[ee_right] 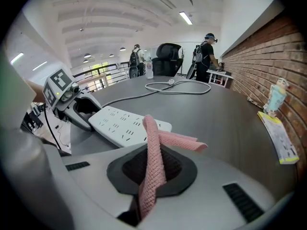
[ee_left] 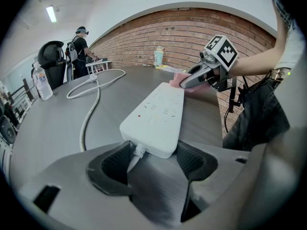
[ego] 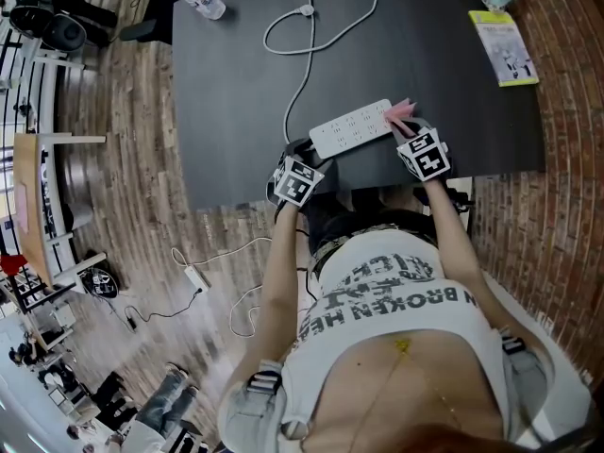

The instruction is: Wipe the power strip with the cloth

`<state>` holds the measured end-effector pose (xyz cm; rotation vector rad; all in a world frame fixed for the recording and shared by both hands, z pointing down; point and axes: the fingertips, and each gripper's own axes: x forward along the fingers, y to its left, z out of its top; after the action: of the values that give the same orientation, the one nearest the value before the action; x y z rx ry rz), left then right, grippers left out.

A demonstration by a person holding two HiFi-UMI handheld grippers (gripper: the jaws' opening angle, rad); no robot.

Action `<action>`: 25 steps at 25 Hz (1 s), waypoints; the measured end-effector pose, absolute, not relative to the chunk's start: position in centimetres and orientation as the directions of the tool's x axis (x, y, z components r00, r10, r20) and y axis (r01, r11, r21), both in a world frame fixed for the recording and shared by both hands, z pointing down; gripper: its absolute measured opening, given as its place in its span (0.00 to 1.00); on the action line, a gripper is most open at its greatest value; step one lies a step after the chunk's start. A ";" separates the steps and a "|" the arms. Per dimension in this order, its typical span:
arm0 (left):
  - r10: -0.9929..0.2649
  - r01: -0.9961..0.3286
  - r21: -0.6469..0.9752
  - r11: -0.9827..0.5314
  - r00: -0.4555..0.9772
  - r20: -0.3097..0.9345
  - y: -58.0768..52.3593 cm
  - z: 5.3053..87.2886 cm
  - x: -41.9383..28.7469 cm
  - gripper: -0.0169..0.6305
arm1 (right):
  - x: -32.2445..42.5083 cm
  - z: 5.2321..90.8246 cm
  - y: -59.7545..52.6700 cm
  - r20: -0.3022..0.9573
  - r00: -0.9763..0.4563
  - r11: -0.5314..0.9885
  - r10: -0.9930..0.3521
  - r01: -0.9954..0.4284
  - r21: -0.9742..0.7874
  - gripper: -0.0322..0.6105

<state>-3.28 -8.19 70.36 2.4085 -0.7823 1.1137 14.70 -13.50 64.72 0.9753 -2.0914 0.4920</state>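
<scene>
In the head view, the left gripper [ego: 298, 179] sits at the near edge of the black table [ego: 236, 83]. Its own view shows the left gripper [ee_left: 152, 164] with jaws spread wide. The cord end of the white power strip [ee_left: 156, 116] lies right at their tips, but I cannot tell whether the pads press on it.

At about 3 o'clock from it, the right gripper [ego: 422, 154] is at the strip's other end. In its own view, the right gripper [ee_right: 152, 171] has its jaws pressed together on a pink cloth [ee_right: 153, 152]. One fold of the cloth stands up between them and another pokes out toward 2 o'clock, just beside the strip's corner [ee_right: 122, 123].

The power strip [ego: 351, 128] lies flat near the table's front edge, slanting from 8 o'clock up to 2 o'clock, with the cloth [ego: 401, 111] touching its far right end. In the left gripper view the cloth [ee_left: 181, 78] shows at the strip's far tip.

Beyond, the strip's white cable [ego: 302, 26] runs toward 12 o'clock and curls into a loop. A plastic water bottle [ego: 203, 0] lies at the table's 11 o'clock corner. A yellow-edged booklet [ego: 504, 47] lies at 1 o'clock, close to the brick wall [ee_right: 249, 66].
</scene>
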 end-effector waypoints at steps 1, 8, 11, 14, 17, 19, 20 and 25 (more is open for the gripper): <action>-0.325 -0.623 0.101 -0.775 0.531 0.783 -8.1 70.4 -3.3 0.46 | 14.9 64.8 -13.5 0.772 -0.409 0.624 -0.486 -0.781 -0.021 0.07; -0.340 -0.624 0.092 -0.776 0.536 0.773 -8.4 70.0 -3.1 0.46 | 15.2 64.8 -13.7 0.771 -0.389 0.596 -0.505 -0.803 -0.015 0.08; -0.328 -0.624 0.100 -0.775 0.532 0.781 -8.1 69.5 -3.1 0.46 | 15.3 64.8 -13.7 0.776 -0.391 0.590 -0.495 -0.807 -0.030 0.08; -0.336 -0.617 0.091 -0.782 0.539 0.772 -8.2 69.7 -3.2 0.46 | 15.4 64.8 -13.9 0.772 -0.404 0.569 -0.490 -0.820 -0.069 0.08; -0.325 -0.616 0.107 -0.781 0.547 0.772 -7.7 68.9 -3.1 0.46 | 15.1 64.4 -13.7 0.767 -0.404 0.586 -0.499 -0.809 -0.045 0.08; -0.342 -0.636 0.101 -0.765 0.534 0.773 -7.7 67.1 -3.3 0.46 | 14.2 63.4 -13.7 0.741 -0.435 0.632 -0.512 -0.775 -0.018 0.08; -0.366 -0.650 0.091 -0.754 0.532 0.763 -7.9 66.4 -3.5 0.46 | 13.6 62.9 -13.7 0.724 -0.459 0.656 -0.514 -0.755 -0.013 0.08; -0.485 -0.702 0.088 -0.706 0.570 0.663 -8.0 62.4 -2.9 0.41 | 11.1 61.2 -13.0 0.666 -0.558 0.730 -0.496 -0.683 -0.028 0.08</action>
<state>-2.89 -8.04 62.36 2.4637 -0.9684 0.8885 11.11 -13.01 61.17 0.8864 -2.2814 0.3747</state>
